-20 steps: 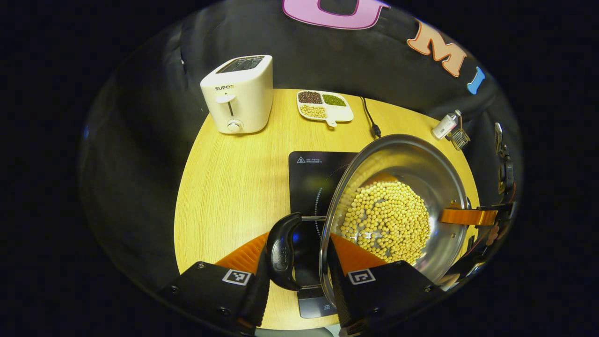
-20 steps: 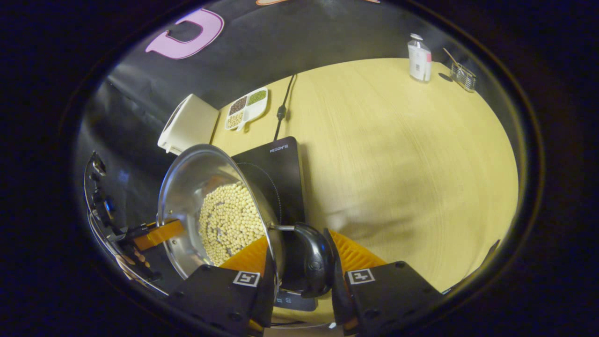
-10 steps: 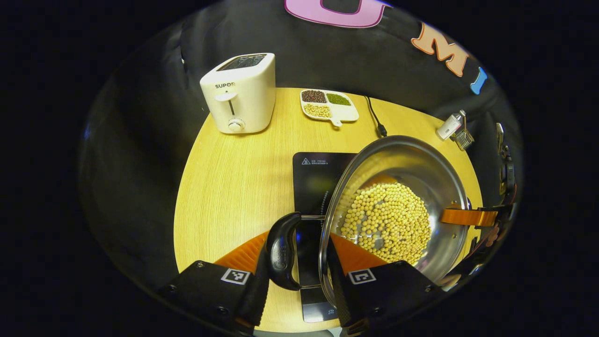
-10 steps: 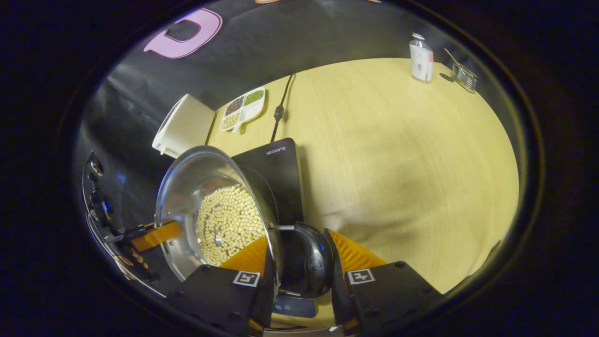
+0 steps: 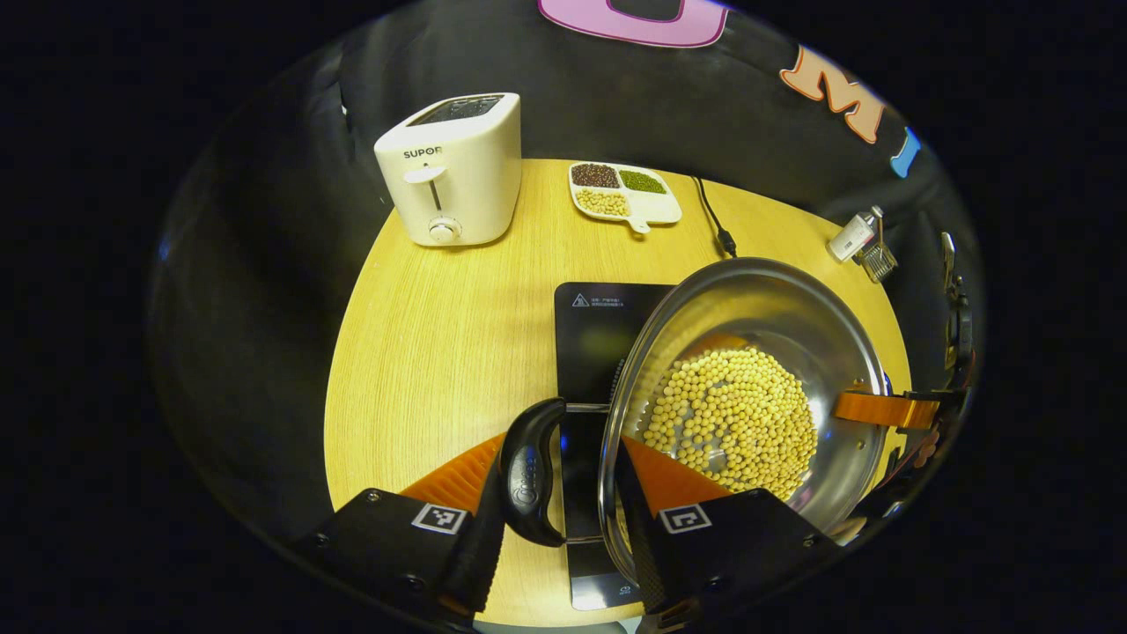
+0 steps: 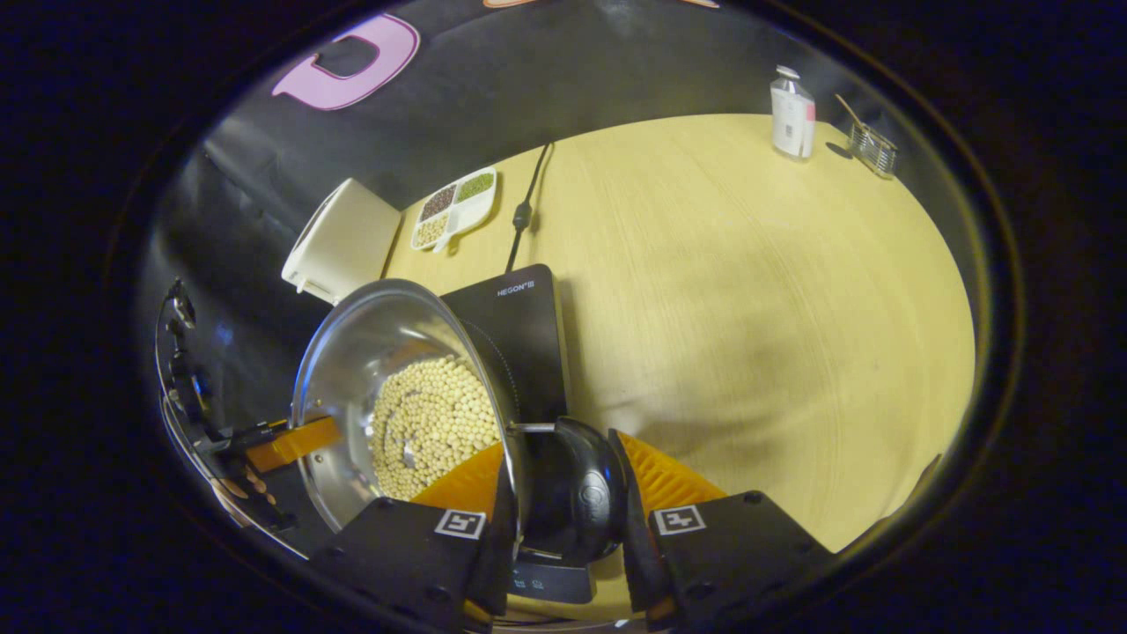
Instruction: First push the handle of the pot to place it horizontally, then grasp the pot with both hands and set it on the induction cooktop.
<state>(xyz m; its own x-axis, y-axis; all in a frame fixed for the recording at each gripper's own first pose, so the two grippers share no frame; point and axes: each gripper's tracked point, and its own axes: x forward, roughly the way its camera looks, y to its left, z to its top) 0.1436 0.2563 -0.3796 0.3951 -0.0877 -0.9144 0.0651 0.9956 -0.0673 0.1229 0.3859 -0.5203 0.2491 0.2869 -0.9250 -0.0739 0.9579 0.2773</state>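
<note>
Steel pot [image 5: 748, 396] of yellow beans carried in both grippers above the induction cooktop [image 5: 599, 326].

Lower centre of each view, a black side handle [image 5: 528, 471] sits clamped between that gripper's fingers: the left gripper [image 5: 559, 519] grasps one, the right gripper [image 6: 563, 528] the other [image 6: 577, 489]. Judging by this, the handle-push is done and the carry is in hand; next the pot must come down level and centred on the cooktop [image 6: 519, 343]. Toaster [image 5: 449, 172] and bean tray [image 5: 625, 189] stand upper centre.

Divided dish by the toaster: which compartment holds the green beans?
In the divided dish, the green beans fill the back compartment nearest the power cord; dark reddish beans sit beside them, pale ones in front.
</note>
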